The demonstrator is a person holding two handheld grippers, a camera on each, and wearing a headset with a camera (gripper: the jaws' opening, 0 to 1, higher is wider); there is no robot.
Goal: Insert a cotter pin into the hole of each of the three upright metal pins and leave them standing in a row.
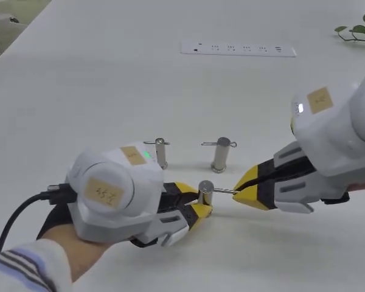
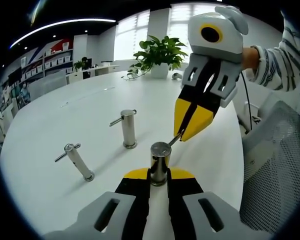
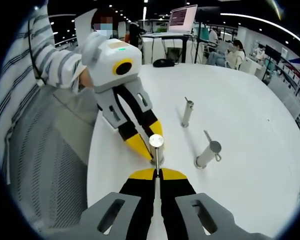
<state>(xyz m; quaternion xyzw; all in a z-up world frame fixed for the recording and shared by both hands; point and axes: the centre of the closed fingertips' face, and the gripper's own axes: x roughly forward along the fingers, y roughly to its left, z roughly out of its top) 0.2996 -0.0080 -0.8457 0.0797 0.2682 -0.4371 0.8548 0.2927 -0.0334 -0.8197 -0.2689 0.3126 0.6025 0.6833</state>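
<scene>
Three short steel cylinders with flat tops stand on the white table [image 1: 79,79]. The left gripper [image 1: 198,200] is clamped on the nearest pin [image 1: 205,188], low on its shank. The right gripper [image 1: 238,190], jaws pinched together, holds a thin cotter pin [image 1: 222,191] whose free end meets that pin's side near the top. Just beyond the left gripper's tips stands the second pin [image 1: 161,153], and beyond the right gripper's tips the third pin [image 1: 220,156]. Each of these carries a cotter pin of its own crosswise through its head; the third's has a small loop at one end.

The left gripper view shows the held cotter pin leaving the yellow tips at a slant toward the nearest pin's head, with a potted plant [image 2: 160,50] far ahead. The right gripper view looks straight along it, and shows the table's edge close to the left of its jaws, with a mesh chair [image 3: 40,165] beyond. In the head view, open tabletop runs ahead of both grippers, past the pins, to a power strip [image 1: 238,48].
</scene>
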